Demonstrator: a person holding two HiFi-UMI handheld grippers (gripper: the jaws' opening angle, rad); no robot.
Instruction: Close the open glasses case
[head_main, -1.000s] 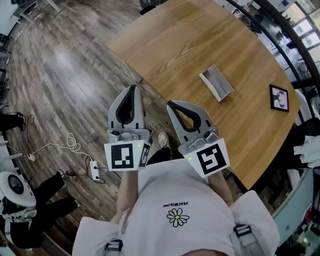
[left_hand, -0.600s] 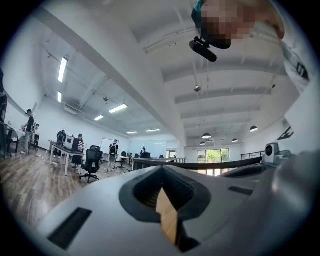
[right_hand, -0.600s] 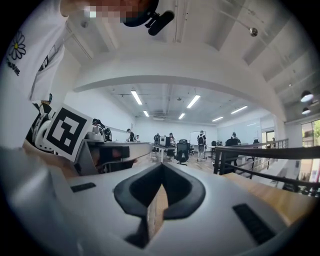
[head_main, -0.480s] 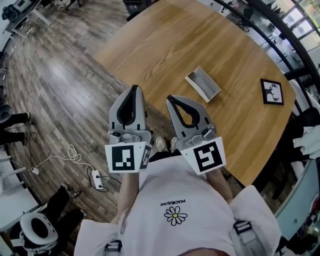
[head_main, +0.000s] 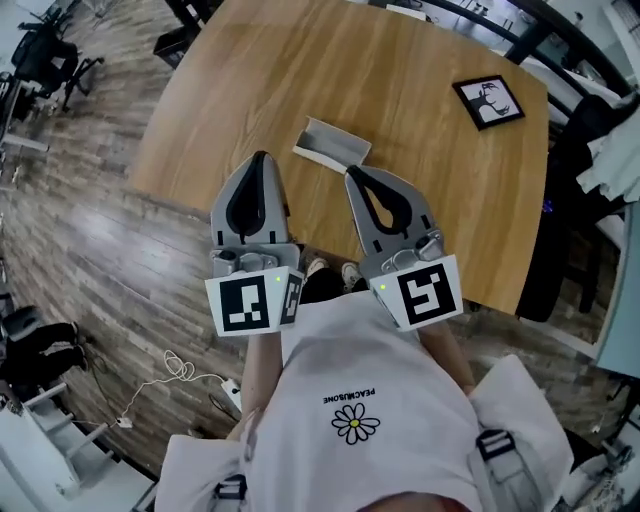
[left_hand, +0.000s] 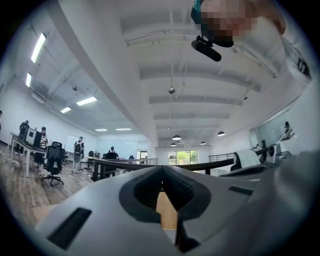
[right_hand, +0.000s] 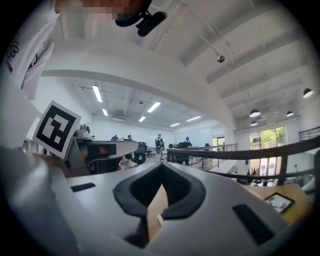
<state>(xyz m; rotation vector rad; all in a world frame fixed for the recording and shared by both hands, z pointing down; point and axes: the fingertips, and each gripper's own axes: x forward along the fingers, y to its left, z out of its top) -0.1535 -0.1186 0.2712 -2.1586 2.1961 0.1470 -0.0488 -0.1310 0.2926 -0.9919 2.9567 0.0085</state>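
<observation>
The open glasses case (head_main: 332, 143), a pale grey shell with its lid up, lies on the wooden table (head_main: 250, 80) near the table's front edge. My left gripper (head_main: 259, 158) is shut and empty, its tip over the table edge just left of the case. My right gripper (head_main: 352, 175) is also shut and empty, its tip just short of the case's near side. In the left gripper view the shut jaws (left_hand: 161, 167) frame a strip of tabletop. In the right gripper view the shut jaws (right_hand: 161, 165) point level across the table.
A black-framed picture (head_main: 488, 101) lies flat at the table's far right, also seen in the right gripper view (right_hand: 280, 201). A dark chair with clothing (head_main: 575, 190) stands by the table's right side. A cable and power strip (head_main: 185, 370) lie on the wood floor at lower left.
Both grippers have swung round toward the table, still shut. The case, formerly well off to the right of them, now lies just ahead, between the two tips.
</observation>
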